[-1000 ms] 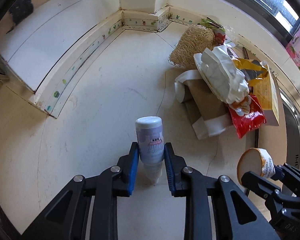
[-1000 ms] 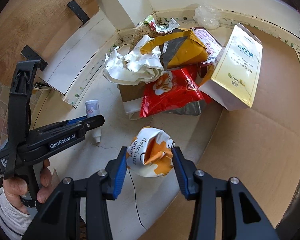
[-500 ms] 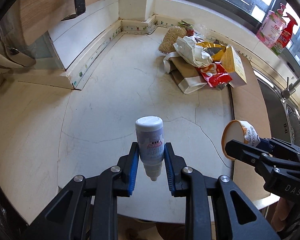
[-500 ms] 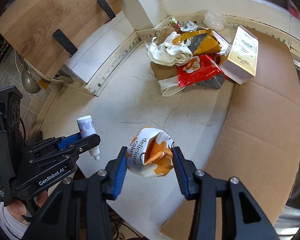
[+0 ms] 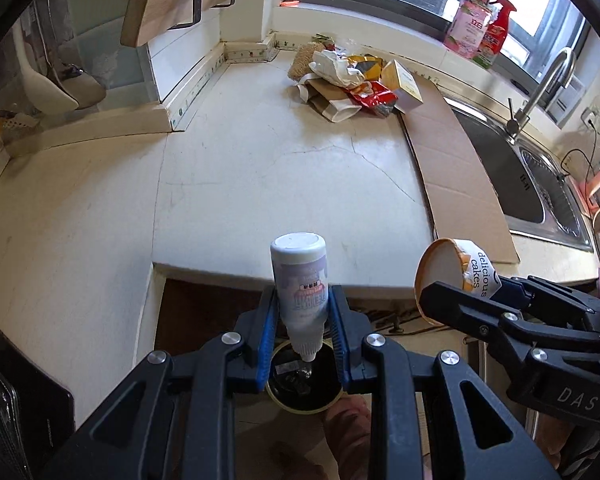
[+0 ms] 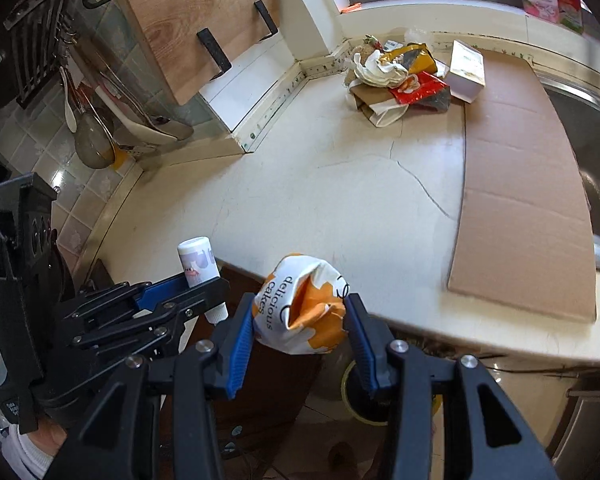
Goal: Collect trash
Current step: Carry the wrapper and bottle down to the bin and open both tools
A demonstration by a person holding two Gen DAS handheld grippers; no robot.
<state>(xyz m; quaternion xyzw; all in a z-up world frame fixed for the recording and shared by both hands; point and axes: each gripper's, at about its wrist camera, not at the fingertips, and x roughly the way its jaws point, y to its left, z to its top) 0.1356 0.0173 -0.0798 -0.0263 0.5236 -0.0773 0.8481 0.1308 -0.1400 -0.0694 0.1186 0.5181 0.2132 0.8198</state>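
Having cleared the counter (image 5: 260,184) edge, both loads now above the bin (image 5: 304,384).

Two tools are counted: the left tool (image 5: 302,339) and the right tool (image 6: 301,339). One small white bottle (image 5: 301,285) and one crumpled cake wrapper (image 6: 302,309) are seen. One flat cardboard sheet (image 6: 521,184), one white carton (image 6: 467,70), one red snack bag (image 6: 419,89), one bin (image 5: 303,387), one tap (image 5: 542,87) and two pink-and-red bottles (image 5: 480,26) are counted.
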